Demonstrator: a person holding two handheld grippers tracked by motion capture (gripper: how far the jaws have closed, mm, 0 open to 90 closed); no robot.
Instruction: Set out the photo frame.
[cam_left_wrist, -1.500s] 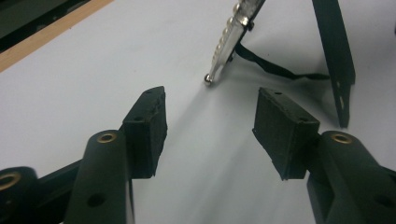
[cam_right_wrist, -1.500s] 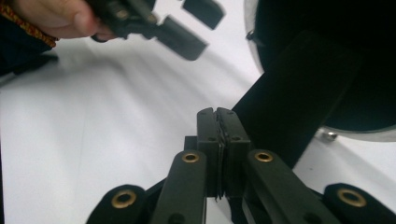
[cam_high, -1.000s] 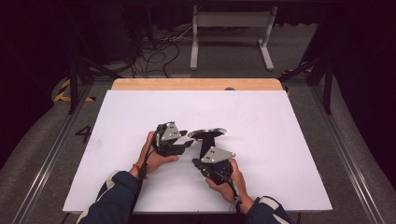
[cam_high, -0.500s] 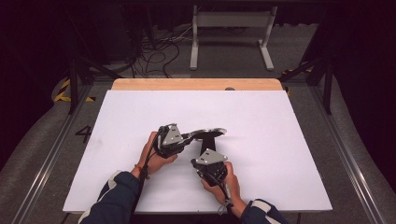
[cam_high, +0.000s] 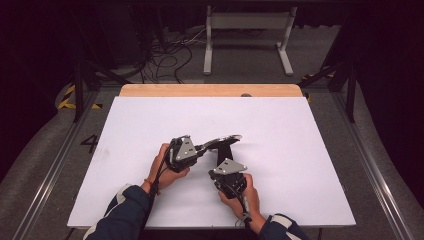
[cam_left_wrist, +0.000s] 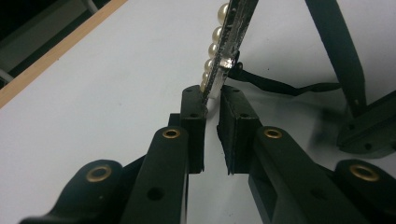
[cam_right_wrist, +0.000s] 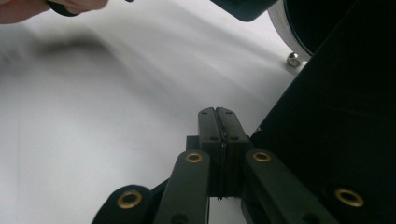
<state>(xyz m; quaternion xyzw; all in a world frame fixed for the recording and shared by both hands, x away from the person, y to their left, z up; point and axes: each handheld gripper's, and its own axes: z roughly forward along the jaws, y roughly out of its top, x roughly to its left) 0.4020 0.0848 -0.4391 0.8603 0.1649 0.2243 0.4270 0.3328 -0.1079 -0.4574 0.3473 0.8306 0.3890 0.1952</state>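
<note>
A small oval frame (cam_high: 226, 140) with a glittery silver rim (cam_left_wrist: 233, 23) and a row of pearls (cam_left_wrist: 215, 35) is held up over the white table. My left gripper (cam_high: 205, 147) (cam_left_wrist: 212, 100) pinches the rim's lower edge between its pads; its jaws have just been closing. A black stand leg (cam_left_wrist: 336, 42) (cam_right_wrist: 336, 140) and a thin black cord (cam_left_wrist: 275, 86) hang from the frame's back. My right gripper (cam_high: 225, 159) (cam_right_wrist: 218, 114) is shut, pads together, right beside that black leg; whether it touches the leg is hidden.
The white table sheet (cam_high: 150, 125) has free room all around the hands. A wooden strip (cam_high: 210, 90) runs along the far edge. Beyond it lie floor cables (cam_high: 165, 55) and a metal stand (cam_high: 247, 30).
The right hand has drawn a little toward the near edge. The left hand and the frame stay almost where they were.
</note>
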